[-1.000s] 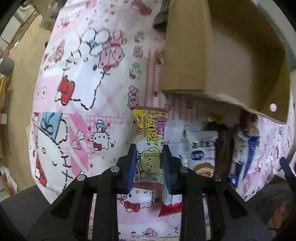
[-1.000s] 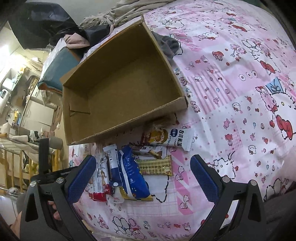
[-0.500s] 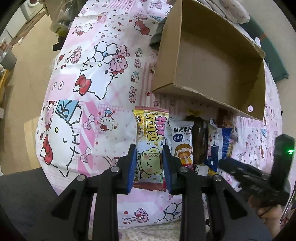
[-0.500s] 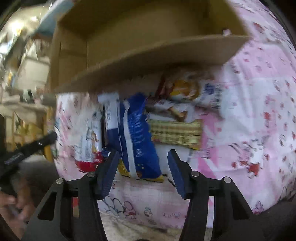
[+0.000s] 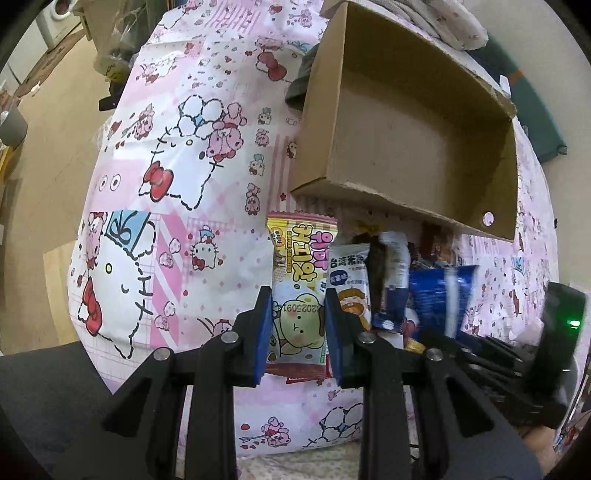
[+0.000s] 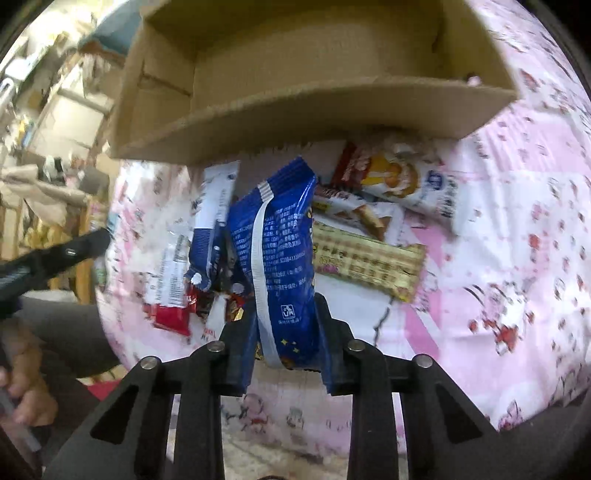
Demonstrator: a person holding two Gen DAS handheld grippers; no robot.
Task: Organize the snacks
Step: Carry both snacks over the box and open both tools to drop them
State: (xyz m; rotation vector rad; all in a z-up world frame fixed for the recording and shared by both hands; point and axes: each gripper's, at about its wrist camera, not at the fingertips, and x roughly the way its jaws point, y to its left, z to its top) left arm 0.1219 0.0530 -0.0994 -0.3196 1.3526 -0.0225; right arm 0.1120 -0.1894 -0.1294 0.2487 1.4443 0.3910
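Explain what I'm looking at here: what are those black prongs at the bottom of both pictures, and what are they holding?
They are handheld two-finger grippers, one in each of a person's hands, each with a fisheye camera looking along its fingers. In the left view, the left gripper is shut on a yellow snack packet. In the right view, the right gripper, whose jaws have just been closing, clamps a blue snack bag. More packets lie on the pink cartoon bedsheet in front of an empty cardboard box.

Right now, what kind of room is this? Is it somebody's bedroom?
Probably a bedroom. The snacks and the cardboard box lie on a pink cartoon bedsheet spread over a soft bed, folded bedding is heaped behind the box, and cluttered household shelves stand beside it.
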